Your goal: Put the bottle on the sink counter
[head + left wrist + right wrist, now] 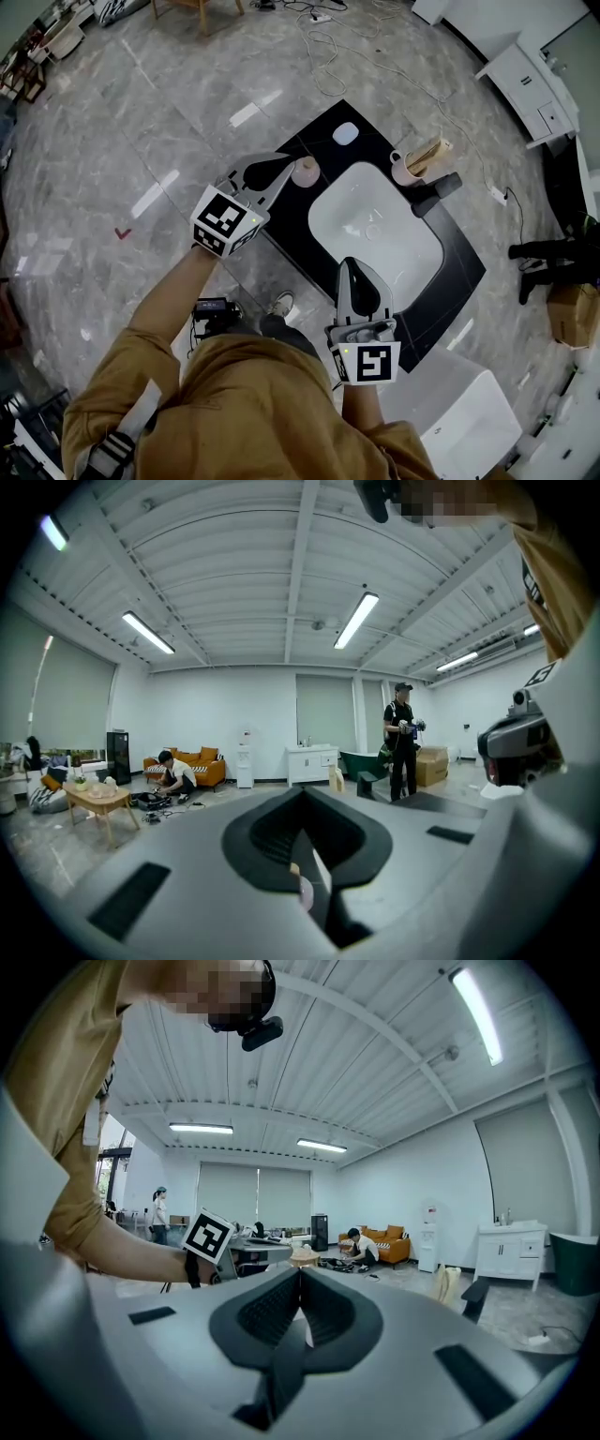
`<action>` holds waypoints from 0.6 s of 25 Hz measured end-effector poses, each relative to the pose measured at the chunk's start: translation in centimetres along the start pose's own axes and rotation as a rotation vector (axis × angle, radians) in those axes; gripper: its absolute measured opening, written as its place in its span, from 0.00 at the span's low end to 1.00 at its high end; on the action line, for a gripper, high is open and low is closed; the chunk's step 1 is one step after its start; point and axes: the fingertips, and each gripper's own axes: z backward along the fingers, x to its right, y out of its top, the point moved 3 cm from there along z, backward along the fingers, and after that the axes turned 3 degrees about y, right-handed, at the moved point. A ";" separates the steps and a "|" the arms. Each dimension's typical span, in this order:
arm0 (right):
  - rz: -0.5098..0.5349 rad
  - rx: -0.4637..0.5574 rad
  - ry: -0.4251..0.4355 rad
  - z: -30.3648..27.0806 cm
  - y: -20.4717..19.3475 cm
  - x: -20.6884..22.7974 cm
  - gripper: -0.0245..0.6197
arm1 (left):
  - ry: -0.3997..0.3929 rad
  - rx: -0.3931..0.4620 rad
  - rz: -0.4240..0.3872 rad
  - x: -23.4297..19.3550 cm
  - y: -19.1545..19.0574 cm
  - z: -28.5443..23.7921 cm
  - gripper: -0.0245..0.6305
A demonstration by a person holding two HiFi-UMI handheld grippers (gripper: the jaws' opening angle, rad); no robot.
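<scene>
1. Bottle (305,172): a small tan cylinder seen from above. It stands upright on the sink counter (461,267), at the counter's left edge, left of the white basin (375,234) and well apart from the cup (403,170) and the faucet (439,194).
2. Left gripper (284,174): jaws fully together with nothing between them. The tip is just beside the bottle; the overhead angle does not show whether they touch.
3. Right gripper (352,272): jaws likewise closed on nothing, held over the basin's near rim.
4. Task status, as judged: the bottle appears already placed, with neither gripper gripping it.
5. Handling, as judged: likely light and stiff, with smooth sides that could slip. It is narrow and near the edge, so a nudge may topple it.
6. Recommended hold: across the body at mid-height, jaws level and squeezed gently. Material cannot be determined.
</scene>
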 end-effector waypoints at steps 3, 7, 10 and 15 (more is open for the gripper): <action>0.007 0.006 0.005 0.1 0.4 -0.2 0.05 | 0.001 0.008 0.007 0.0 0.6 0.8 0.04; 0.011 0.006 0.009 0.2 0.4 -0.3 0.05 | 0.008 -0.007 0.043 -0.3 1.1 1.7 0.04; 0.012 0.012 0.015 0.2 0.6 -0.3 0.05 | 0.009 -0.004 0.052 -0.3 1.9 2.3 0.04; 0.025 0.027 0.028 0.3 1.1 -0.7 0.05 | 0.020 0.030 0.033 -0.2 3.7 3.9 0.04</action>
